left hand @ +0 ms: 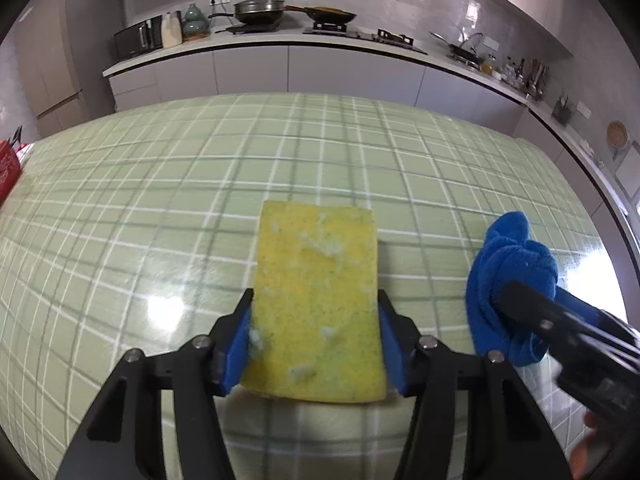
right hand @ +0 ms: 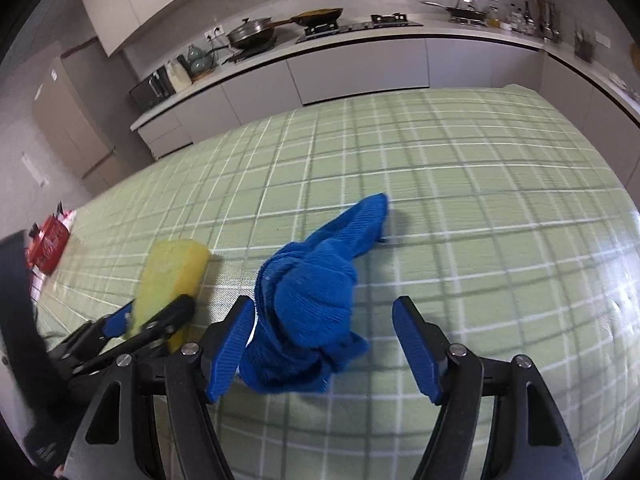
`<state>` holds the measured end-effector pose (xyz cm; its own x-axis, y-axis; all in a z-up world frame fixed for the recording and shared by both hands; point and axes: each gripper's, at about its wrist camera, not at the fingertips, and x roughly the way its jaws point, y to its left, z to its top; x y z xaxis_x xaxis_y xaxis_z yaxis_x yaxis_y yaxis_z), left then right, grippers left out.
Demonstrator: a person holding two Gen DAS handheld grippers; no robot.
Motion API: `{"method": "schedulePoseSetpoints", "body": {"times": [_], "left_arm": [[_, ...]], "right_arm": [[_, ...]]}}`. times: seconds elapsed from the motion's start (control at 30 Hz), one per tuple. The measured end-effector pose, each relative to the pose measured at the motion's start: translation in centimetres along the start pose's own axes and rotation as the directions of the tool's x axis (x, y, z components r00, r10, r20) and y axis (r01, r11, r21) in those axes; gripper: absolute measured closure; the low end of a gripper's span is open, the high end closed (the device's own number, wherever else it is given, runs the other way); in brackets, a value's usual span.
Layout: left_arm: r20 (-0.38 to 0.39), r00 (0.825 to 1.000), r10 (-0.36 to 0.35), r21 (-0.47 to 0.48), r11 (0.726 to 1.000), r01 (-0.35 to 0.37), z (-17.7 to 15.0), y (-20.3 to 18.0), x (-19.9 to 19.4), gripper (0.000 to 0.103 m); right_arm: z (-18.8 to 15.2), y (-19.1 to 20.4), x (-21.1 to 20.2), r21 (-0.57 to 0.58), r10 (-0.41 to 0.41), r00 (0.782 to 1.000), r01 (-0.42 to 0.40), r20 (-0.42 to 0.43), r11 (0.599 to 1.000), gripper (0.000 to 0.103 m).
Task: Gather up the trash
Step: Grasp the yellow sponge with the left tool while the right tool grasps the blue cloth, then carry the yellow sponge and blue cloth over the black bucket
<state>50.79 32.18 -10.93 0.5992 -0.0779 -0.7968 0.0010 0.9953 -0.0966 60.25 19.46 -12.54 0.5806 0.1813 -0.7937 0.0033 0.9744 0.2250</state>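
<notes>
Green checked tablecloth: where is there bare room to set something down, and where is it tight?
The tablecloth lies bare from the blue cloth to its far and right edges. It is crowded near the left gripper clamping the yellow sponge, the right gripper, and the red box.

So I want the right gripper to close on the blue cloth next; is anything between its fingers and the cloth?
Nothing visible. The blue cloth already lies between the open right gripper fingers, against the left one.
</notes>
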Motion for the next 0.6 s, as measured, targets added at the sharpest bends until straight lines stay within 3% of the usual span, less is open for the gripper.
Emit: {"method": "schedulePoseSetpoints", "body": {"times": [0.13, 0.17, 0.2, 0.3, 0.6], "left_arm": [[0.005, 1.0, -0.002, -0.012, 1.0, 0.002, -0.4, 0.2, -0.5, 0.052], [0.009, 1.0, 0.0, -0.012, 1.0, 0.0, -0.6, 0.2, -0.6, 0.052], [0.011, 1.0, 0.002, -0.011, 1.0, -0.002, -0.5, 0.1, -0.6, 0.053], [0.017, 1.0, 0.003, -0.014, 1.0, -0.002, -1.1, 0.0, -1.2, 0.055], [0.063, 0.998, -0.002, -0.02, 1.0, 0.003, -1.4, -1.7, -4.6, 0.056]], "right_arm": [[-0.3, 0.8, 0.9, -0.024, -0.009, 1.0, 0.009, 0.003, 1.0, 0.031], [-0.3, 1.0, 1.1, -0.035, -0.015, 1.0, 0.015, 0.003, 0.999, 0.04], [-0.3, 1.2, 1.1, -0.051, -0.031, 0.999, 0.031, 0.009, 0.998, 0.055], [-0.4, 1.4, 1.2, -0.083, -0.033, 0.999, 0.034, 0.006, 0.996, 0.063], [-1.6, -0.1, -3.1, -0.078, 0.011, 0.999, -0.007, 0.052, 0.997, 0.065]]}}
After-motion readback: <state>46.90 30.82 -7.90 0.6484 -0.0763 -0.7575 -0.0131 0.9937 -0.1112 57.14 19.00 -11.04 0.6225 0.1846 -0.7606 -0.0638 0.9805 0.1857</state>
